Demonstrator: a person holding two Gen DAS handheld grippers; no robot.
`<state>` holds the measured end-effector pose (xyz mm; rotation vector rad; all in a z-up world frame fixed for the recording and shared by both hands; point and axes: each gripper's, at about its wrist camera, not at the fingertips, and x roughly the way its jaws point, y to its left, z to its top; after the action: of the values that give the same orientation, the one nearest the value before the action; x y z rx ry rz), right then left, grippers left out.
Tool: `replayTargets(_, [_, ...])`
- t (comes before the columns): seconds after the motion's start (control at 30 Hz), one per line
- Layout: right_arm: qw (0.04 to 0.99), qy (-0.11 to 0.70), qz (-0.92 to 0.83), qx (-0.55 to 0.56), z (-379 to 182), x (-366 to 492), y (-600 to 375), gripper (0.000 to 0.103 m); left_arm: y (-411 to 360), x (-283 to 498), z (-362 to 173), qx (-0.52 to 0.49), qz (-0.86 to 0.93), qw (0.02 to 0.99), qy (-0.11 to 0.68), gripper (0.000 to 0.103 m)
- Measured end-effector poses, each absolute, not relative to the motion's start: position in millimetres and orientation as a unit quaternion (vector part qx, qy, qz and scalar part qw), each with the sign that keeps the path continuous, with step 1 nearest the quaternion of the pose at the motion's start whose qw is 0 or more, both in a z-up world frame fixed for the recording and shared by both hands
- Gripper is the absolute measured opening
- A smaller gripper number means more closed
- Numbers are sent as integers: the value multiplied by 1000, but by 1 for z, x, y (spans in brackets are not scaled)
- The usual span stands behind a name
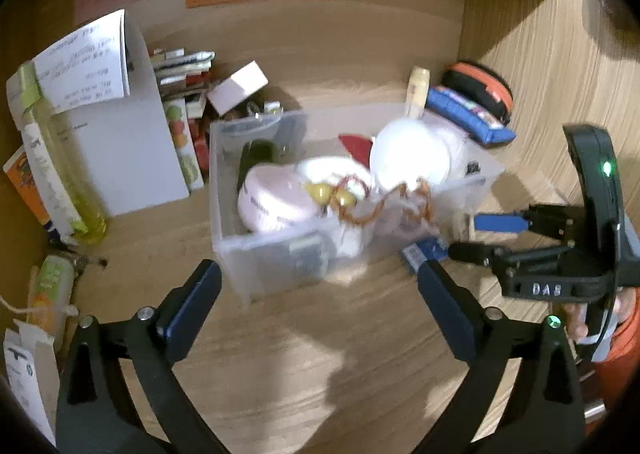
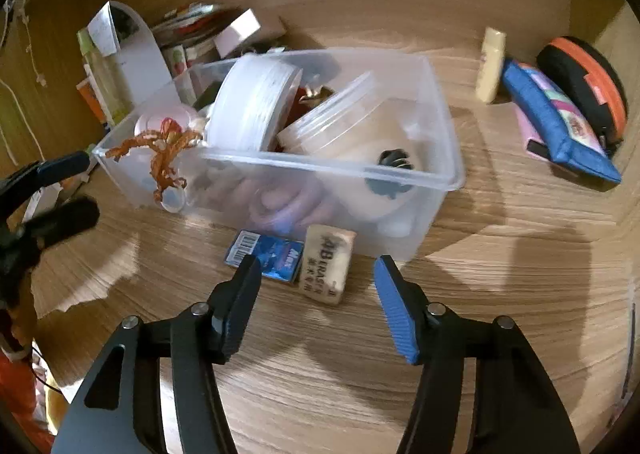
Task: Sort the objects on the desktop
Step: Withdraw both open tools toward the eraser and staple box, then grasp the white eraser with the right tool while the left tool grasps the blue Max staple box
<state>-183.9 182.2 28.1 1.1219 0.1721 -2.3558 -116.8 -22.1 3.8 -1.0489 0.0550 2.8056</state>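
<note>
Lying beside clear bin (image 2: 440,158): "4B ERASER" block (image 2: 327,268) (blue "Max" box (image 2: 266,256) alongside).

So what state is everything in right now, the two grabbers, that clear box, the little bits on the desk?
left gripper: open, empty
right gripper: open, empty
clear plastic bin: lidless, crammed
eraser: on desk, outside bin
blue sleeve: flat beside eraser
blue pencil case: lying by back wall

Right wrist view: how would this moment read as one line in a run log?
right gripper: jaws open, empty | aimed at eraser beside blue box | both in front of clear bin | left gripper: open
</note>
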Motion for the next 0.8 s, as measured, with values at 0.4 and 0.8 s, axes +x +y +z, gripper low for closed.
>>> replayTargets(0.4, [273,33,-860,431,20,-192,193,22,21,-126,-27,-411,906,87,54,101])
replayTargets(0.8, [288,3,-881,375,46,-168,252,22,71,-157,-40,-452,886,101,-1,101])
